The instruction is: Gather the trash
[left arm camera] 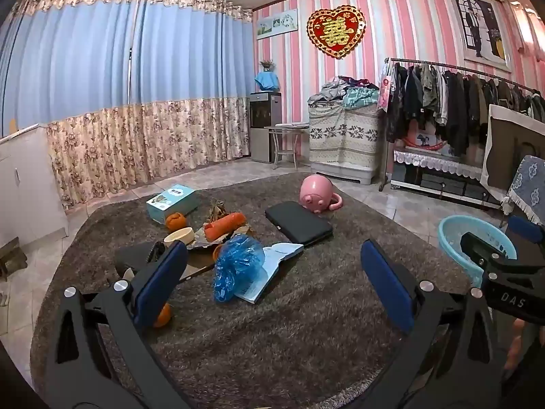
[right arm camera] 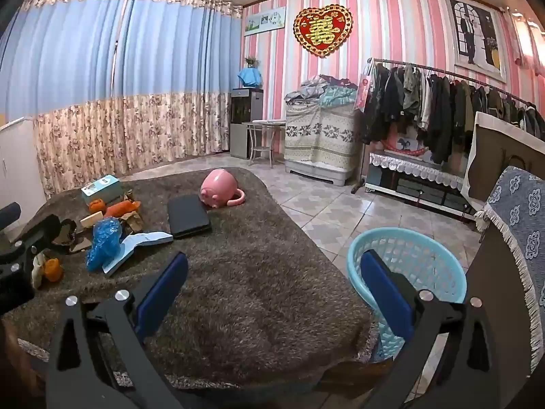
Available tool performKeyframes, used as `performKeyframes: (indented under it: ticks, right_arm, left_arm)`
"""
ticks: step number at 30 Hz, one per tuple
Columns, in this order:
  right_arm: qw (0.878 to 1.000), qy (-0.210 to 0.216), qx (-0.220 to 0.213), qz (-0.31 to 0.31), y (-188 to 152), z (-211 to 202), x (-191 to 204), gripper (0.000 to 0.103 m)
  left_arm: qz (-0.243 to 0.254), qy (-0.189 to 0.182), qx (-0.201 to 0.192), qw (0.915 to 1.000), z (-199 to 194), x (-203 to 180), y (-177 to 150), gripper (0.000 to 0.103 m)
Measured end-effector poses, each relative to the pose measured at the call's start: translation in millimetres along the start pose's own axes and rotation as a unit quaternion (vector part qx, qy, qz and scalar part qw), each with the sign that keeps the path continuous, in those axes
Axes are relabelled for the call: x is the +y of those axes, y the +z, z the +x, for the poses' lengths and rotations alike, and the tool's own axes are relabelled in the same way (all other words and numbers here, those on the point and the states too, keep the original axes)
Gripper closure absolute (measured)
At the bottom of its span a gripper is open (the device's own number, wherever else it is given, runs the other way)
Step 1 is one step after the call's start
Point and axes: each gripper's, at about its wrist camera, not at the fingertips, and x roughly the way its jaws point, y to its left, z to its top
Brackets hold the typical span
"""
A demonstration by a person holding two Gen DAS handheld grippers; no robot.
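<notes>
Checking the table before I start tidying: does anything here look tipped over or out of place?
Yes. The pink pig-shaped mug lies tipped on its side on the shaggy brown table cover, behind the flat black case. A crumpled blue plastic bag sits partly on an open light-blue booklet, with orange peel pieces scattered nearby.

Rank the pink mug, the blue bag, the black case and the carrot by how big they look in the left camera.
1. Black case
2. Blue bag, close to the case, and nearer the camera, so unsure
3. Pink mug
4. Carrot
</notes>
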Motion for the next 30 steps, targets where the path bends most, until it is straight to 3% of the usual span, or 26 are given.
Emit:
performKeyframes:
  ticks: [30]
  right_arm:
    - [1.0, -0.004, -0.003, -0.002, -1.1, -1.4, -0.1, 0.004]
  left_arm:
    - [-0.004, 0.006, -0.006, 1.0, -2.1, 6.9, 5.6, 0.004]
